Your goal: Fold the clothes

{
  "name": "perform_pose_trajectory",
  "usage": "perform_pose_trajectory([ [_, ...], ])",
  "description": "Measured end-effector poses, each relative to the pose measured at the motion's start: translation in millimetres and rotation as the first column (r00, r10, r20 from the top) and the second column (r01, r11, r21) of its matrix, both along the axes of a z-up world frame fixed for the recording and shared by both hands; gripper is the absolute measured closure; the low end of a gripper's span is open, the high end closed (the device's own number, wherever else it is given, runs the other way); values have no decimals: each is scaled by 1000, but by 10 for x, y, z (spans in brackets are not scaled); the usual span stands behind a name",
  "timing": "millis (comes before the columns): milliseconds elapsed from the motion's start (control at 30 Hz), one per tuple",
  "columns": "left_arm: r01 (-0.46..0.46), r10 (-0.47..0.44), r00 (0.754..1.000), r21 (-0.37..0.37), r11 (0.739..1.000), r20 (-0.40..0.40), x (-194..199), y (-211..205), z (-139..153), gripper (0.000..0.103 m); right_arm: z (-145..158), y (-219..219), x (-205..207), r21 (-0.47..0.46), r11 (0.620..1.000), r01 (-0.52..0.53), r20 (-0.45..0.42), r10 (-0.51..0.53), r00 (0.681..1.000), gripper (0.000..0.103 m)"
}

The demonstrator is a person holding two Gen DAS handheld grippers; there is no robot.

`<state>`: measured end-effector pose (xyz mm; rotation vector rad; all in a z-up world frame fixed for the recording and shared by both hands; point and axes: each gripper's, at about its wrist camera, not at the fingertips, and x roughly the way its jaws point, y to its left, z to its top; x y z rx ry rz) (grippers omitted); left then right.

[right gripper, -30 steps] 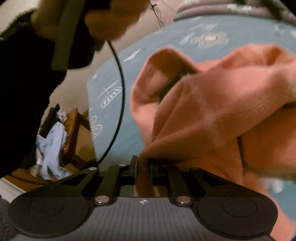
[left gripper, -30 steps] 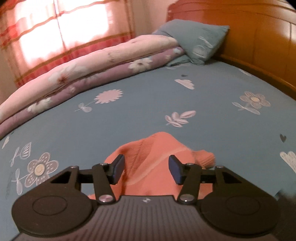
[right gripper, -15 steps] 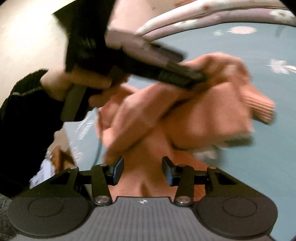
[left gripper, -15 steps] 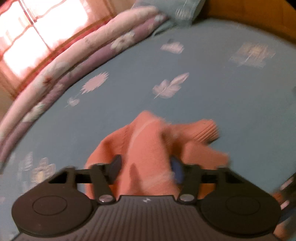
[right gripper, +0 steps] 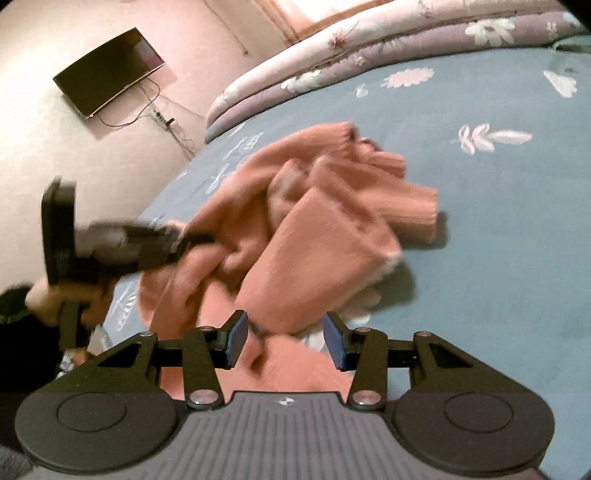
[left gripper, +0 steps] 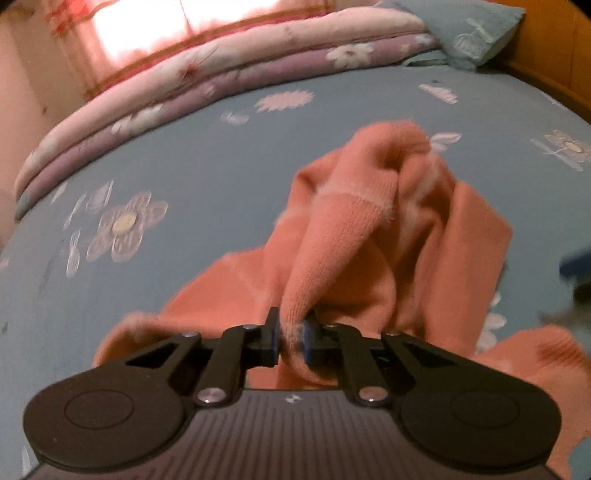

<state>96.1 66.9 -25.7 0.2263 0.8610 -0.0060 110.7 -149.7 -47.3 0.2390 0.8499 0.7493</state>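
The left gripper [left gripper: 290, 336] has its jaws pinched tight on a fold of the orange knit sweater [left gripper: 369, 236], the blue pads squeezing a narrow ridge of fabric that rises away from the fingers. The sweater is bunched in a crumpled heap on the blue flowered bedsheet [left gripper: 207, 177], roughly mid-bed and well short of the far edge, with one part of it lifted off the sheet by that grip. From the right wrist view the same garment [right gripper: 314, 221] sprawls with a ribbed cuff pointing toward the sheet's open middle. The right gripper [right gripper: 284, 338] stands with its jaws wide apart, gripping nothing, though cloth lies between and just beyond its blue pads. To its left, the other gripper appears blurred, held in a hand [right gripper: 62, 299] with a dark sleeve. Along the bed's far edge lies a rolled pink and purple quilt [left gripper: 229, 70], and a blue pillow [left gripper: 476, 33] sits at the far right corner against the wooden headboard [left gripper: 554, 62]. A dark television [right gripper: 107, 74] hangs on the wall.
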Motion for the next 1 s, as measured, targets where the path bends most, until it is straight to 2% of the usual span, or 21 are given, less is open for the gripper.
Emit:
perform_pose_trajectory([
  [67,-32,32,999,-41,999,8,-21,66,-33,94,0,-21,72,-7,1000,24,11,-24,1000,50],
  [100,-39,39,999,-50,998,13,-34,85,-41,94,0,-32,108,-10,999,36,16,-36,999,44],
  [133,-40,41,999,-52,998,18,-49,95,-44,94,-11,6,180,-24,999,44,26,-44,999,41],
  [233,-36,37,999,-38,999,30,-66,74,-70,93,-139,158,502,-72,993,93,22,-92,996,39],
  [300,-36,37,999,-43,998,36,-50,68,-72,93,-280,232,699,-83,988,132,-35,-135,990,35],
  [400,-50,52,998,-67,996,39,-42,87,-72,93,-542,180,937,19,990,139,-207,-132,969,35],
  [467,-55,58,997,-67,996,43,-46,81,-76,93,-651,117,957,93,987,135,-286,-103,953,57],
  [500,-56,59,997,-67,996,47,-48,74,-72,93,-664,78,930,115,983,141,-302,-101,948,82],
  [533,-54,58,997,-67,996,53,-53,64,-63,93,-677,39,903,136,980,148,-319,-98,943,82],
  [633,-56,61,996,-71,996,69,-60,52,-10,90,-464,-136,689,126,978,166,-259,-129,957,83],
  [700,-57,64,994,-87,995,84,-91,47,63,84,-313,-254,541,117,977,178,-213,-151,965,84],
  [833,-48,61,989,-92,995,138,-213,-3,242,61,-10,-491,245,101,974,204,-120,-192,974,84],
  [1000,0,18,984,-104,995,177,-366,-142,408,58,369,-787,-125,84,968,238,-2,-239,971,85],
])
